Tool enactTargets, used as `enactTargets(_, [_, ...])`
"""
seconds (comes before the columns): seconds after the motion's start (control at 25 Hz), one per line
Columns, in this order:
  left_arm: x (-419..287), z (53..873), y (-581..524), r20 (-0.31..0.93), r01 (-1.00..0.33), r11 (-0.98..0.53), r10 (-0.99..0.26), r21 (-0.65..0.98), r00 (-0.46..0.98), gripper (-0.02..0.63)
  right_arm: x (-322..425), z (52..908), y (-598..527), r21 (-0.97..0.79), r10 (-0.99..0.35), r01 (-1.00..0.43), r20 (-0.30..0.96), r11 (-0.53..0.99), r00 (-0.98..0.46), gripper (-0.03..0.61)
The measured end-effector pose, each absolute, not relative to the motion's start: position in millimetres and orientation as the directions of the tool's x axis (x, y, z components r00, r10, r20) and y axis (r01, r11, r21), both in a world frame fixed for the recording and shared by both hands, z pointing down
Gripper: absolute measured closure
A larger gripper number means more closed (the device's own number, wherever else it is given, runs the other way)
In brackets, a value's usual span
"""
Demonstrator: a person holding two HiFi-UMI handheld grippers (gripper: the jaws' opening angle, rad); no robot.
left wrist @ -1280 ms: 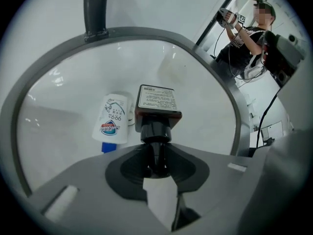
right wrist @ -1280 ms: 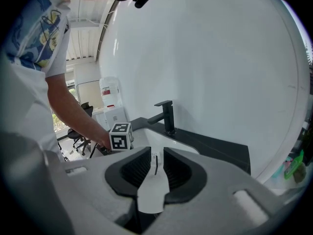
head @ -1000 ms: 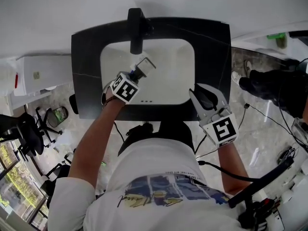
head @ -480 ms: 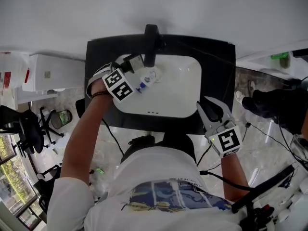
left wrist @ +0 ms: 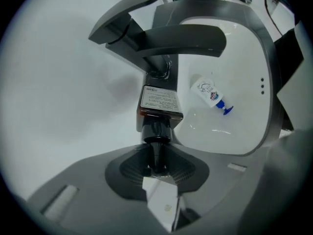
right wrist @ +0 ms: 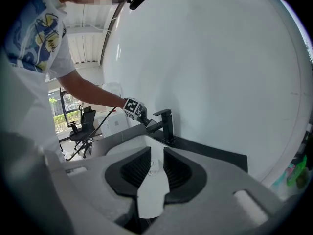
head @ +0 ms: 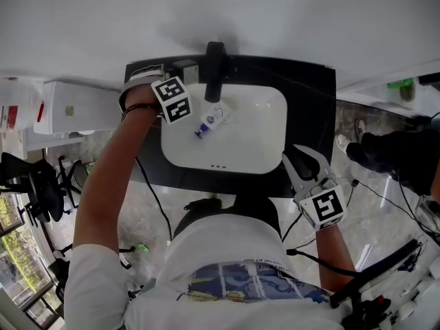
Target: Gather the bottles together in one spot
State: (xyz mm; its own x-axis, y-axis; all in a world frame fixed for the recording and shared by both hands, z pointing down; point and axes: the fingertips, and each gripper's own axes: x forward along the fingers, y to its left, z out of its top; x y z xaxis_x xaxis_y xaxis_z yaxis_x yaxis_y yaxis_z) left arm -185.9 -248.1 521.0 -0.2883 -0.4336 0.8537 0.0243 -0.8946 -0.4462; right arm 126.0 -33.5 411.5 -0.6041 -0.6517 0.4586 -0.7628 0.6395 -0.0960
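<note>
Dark bottle [left wrist: 159, 104] is clamped, seemingly by its cap, in the left gripper [left wrist: 156, 165] at upper left beside the tap [head: 214, 67]; small blue-capped bottle [head: 210, 122] lies in the sink [head: 261, 153], to its lower right. Right gripper [right wrist: 151, 168] stands open, empty

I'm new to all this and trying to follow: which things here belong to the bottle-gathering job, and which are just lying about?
Part of the job: labelled dark bottle gripped by its neck in the left gripper; small white bottle with blue cap lying in the sink; empty right gripper.
Just around: faucet; office chair.
</note>
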Motion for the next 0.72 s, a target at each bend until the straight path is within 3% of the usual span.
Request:
enactTargets(0.32, [-184.9,520.7,-275.3,0.782,0.251,-0.907,-0.419,-0.339,-0.460,0.508,136.1,413.1,-33.2,-0.105,-0.663,-0.779,0.464,0.618,-0.588,0.502])
enactTargets(0.6, [-172.5,522.1,-281.2,0.766,0.249,-0.942,-0.328,-0.224,-0.553,0.503,142.1,414.9,-31.3,-0.112,-0.669,-0.789,0.468,0.604,-0.578,0.502])
enactTargets(0.72, [-162.4,519.1,-288.7,0.762,0.265,-0.935,-0.347,-0.235,-0.547,0.462,146.0,416.6,-30.8,-0.115,-0.670,-0.794,0.473,0.596,-0.572,0.502])
